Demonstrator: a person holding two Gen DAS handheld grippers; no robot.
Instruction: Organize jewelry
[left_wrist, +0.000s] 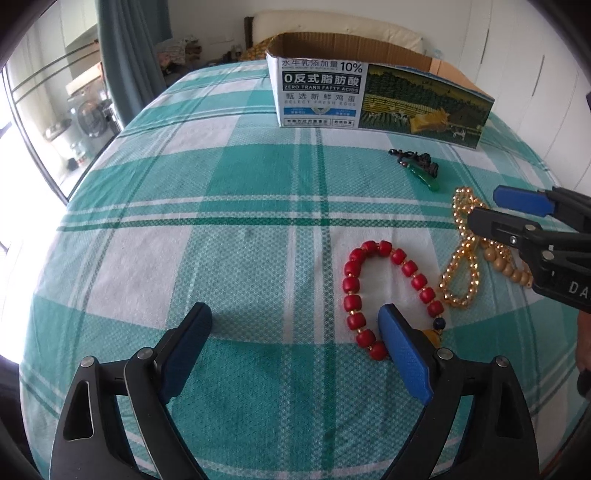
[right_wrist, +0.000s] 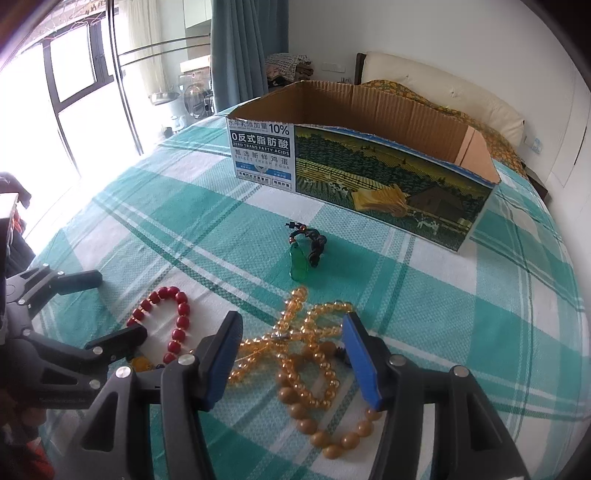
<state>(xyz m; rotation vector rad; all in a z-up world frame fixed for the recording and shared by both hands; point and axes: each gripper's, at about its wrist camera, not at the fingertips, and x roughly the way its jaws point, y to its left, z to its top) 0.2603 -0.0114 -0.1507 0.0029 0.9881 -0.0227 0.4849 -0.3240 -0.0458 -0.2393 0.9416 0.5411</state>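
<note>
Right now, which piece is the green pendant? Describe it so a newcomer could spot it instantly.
Start at the printed cardboard box on the checked bedspread. Just in front of it lies the green pendant, alone. Unlike the amber bead strand and red bead bracelet nearer the grippers, it is one smooth green drop on a dark knotted cord.

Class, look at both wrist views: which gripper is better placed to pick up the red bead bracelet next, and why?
Left. The left gripper hangs open right beside the red bead bracelet, one finger at its beads. The right gripper is open over the amber bead strand instead.
</note>
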